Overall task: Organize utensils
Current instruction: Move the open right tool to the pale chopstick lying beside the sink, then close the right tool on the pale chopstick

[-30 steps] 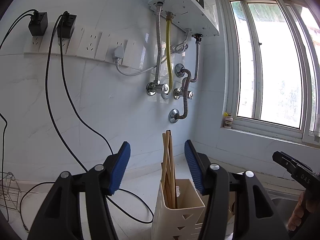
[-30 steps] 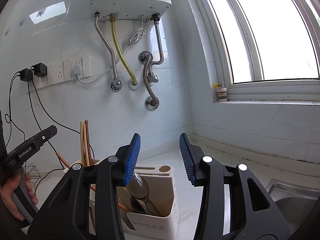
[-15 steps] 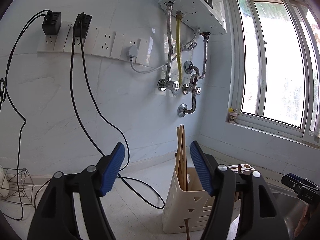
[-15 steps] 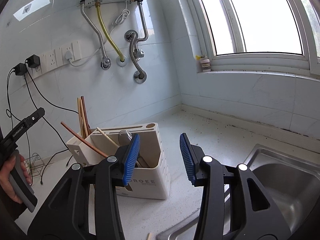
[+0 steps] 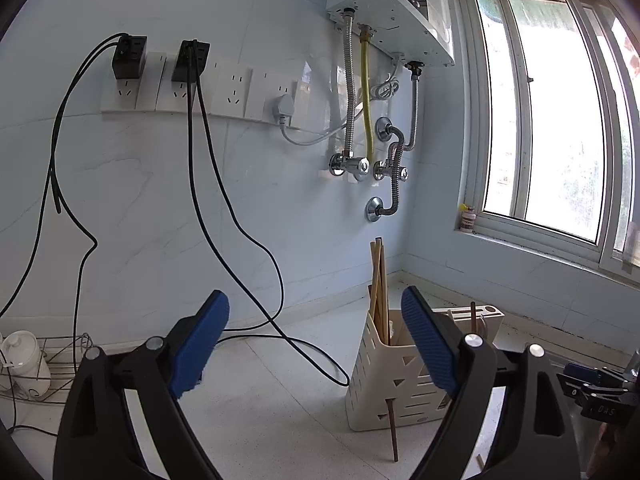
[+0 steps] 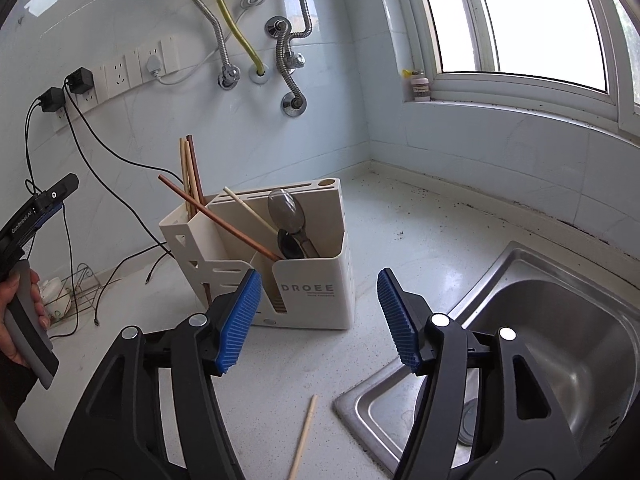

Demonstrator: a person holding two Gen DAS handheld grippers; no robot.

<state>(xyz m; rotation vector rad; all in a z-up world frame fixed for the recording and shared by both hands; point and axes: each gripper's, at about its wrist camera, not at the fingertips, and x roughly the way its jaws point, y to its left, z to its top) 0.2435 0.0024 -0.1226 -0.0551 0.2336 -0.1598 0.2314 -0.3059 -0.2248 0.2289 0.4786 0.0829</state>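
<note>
the utensil holder [image 6: 312, 280] is cream, its side wall cut with a pattern of triangles and slots, grey lettering on the front. pale wooden chopsticks [image 6: 185, 172] stand in it with a reddish-brown one [image 6: 216, 218] leaning across; two spoons [image 6: 286, 210] look dull grey and near black. a light tan chopstick [image 6: 304, 434] lies on the white speckled counter [image 6: 280, 360]. the sink [image 6: 560, 320] is brushed steel. both grippers are black with ribbed blue pads [image 6: 240, 320] (the left gripper [image 5: 316, 344] wears the same blue). the wall [image 5: 140, 200] is pale, faintly veined marble; black cables [image 5: 200, 160] cross it, and one hose [image 5: 365, 96] is yellow among silver corrugated ones.
</note>
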